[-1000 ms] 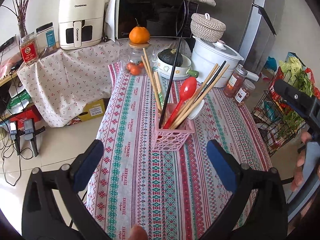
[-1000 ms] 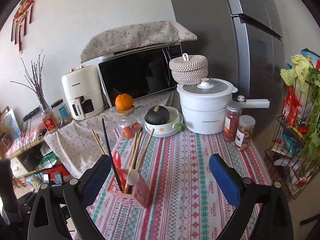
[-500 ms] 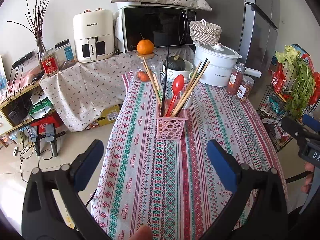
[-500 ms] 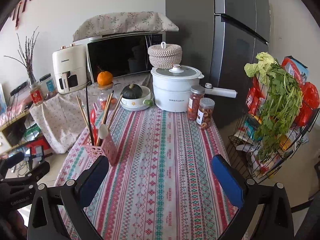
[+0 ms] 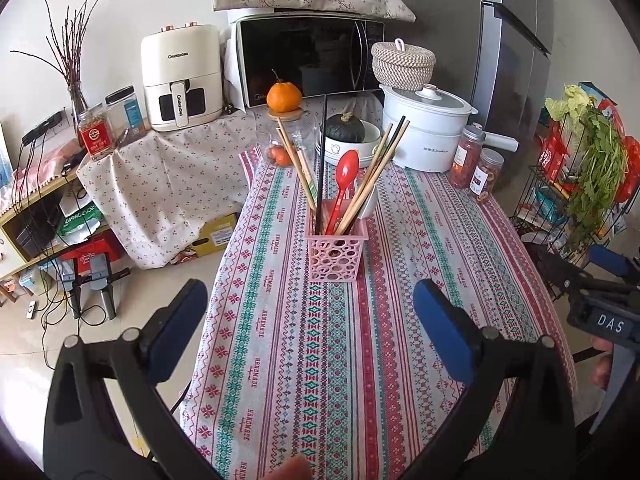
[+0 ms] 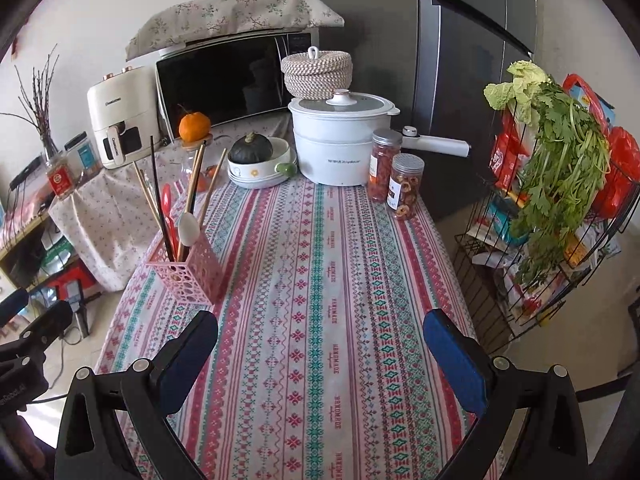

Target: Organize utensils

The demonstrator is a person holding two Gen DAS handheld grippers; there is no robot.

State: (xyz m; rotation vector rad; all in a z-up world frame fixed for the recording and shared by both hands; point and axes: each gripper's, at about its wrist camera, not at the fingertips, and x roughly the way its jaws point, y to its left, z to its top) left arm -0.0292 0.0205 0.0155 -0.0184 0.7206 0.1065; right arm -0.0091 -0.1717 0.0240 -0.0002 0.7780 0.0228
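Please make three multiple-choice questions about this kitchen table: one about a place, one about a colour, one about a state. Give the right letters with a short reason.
1. Where does the orange sit?
A. on a glass jar's lid
B. in the pink basket
C. on the white pot

2. What colour is the spoon that shows in the left wrist view?
A. green
B. red
C. blue

3. How is the left gripper?
A. shut on a chopstick
B. shut, empty
C. open, empty

Answers: 1 A, it rests on the jar's wooden lid. 2 B, its bowl is red. 3 C, the pads stand wide apart with only tablecloth between.
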